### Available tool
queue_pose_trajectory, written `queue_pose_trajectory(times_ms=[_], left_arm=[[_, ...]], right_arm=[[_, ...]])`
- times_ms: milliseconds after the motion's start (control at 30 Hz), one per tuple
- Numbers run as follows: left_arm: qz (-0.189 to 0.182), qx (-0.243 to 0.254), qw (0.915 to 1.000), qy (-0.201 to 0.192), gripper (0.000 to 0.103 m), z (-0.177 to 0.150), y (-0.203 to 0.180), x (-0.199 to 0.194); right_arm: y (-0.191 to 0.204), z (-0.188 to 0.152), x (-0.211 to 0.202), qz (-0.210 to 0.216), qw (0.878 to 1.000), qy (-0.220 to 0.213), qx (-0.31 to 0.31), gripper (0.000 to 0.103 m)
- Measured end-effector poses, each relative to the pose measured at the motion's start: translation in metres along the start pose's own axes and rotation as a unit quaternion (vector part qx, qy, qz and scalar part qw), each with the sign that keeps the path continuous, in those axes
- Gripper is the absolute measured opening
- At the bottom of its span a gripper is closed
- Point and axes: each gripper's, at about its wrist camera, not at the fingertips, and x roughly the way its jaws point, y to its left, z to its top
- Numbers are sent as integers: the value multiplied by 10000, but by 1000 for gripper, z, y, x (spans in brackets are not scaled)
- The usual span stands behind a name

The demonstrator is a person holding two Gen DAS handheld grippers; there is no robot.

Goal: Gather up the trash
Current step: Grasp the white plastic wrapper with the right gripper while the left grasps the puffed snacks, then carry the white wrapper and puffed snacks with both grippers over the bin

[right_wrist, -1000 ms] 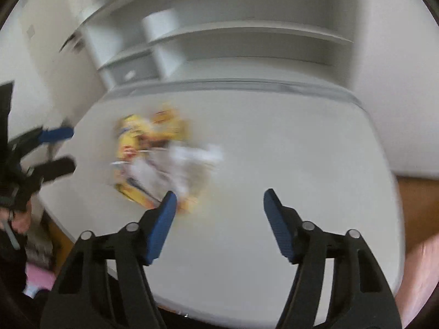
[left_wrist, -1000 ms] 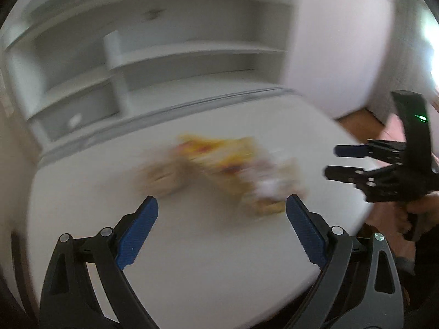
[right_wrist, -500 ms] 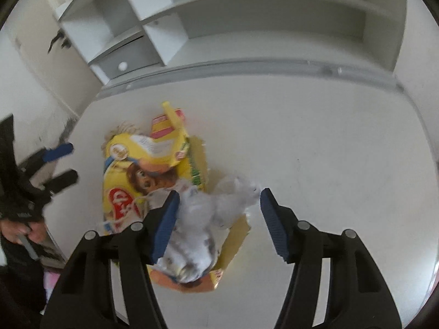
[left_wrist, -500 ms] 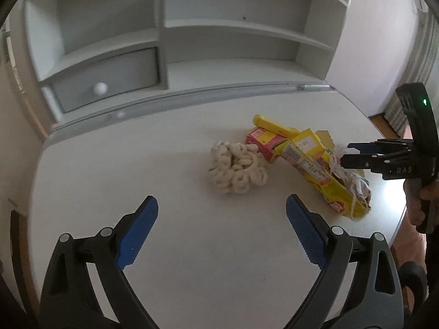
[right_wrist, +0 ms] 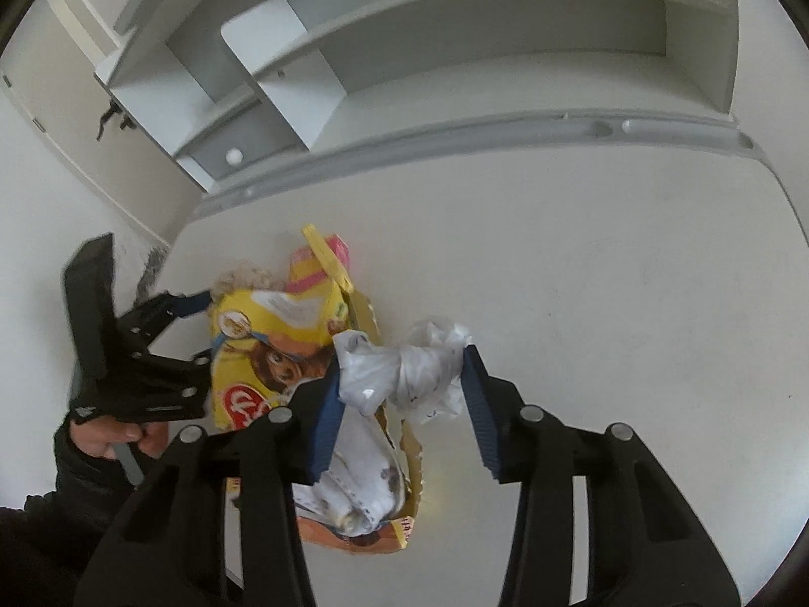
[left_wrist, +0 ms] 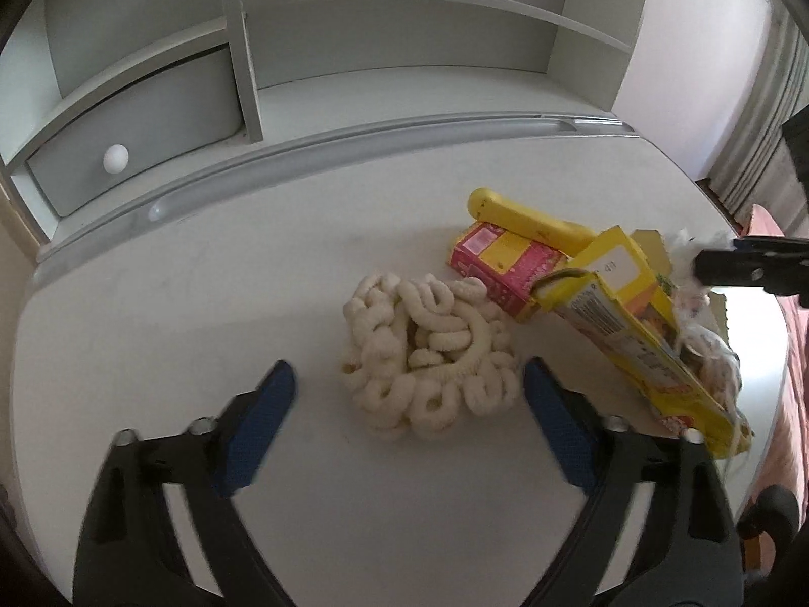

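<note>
Trash heaped near the front edge of a white table. The left gripper, jaws wide, straddles a pile of pale, ridged, curled puffs, placed for a scoop-like pinch. The right gripper, jaws fairly wide, brackets a crumpled, glossy white plastic bag without yet clamping it; the soft film should collapse under the pads. Beneath lie a flattened yellow cardboard box and a smaller pink carton, both rigid and flat-sided. Behind stands 1 grey shelf unit.
</note>
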Motion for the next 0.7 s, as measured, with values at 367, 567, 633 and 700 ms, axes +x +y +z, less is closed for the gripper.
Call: queue_pose_trajectory(times_ms=[367, 567, 633, 700], left_arm=[[121, -71, 9997, -181, 17, 3, 2, -25], [191, -72, 9991, -375, 14, 4, -4, -56], [144, -18, 9988, -470, 14, 7, -14, -69], [75, 149, 9981, -599, 14, 13, -35, -81]], right_arm=[[-16, -13, -45, -297, 9987, -398, 67, 44], [-43, -36, -90, -521, 9955, -725, 309, 44], [-54, -46, -107, -636, 9935, -860, 395, 44], [-71, -62, -127, -742, 9904, -1012, 578, 44]])
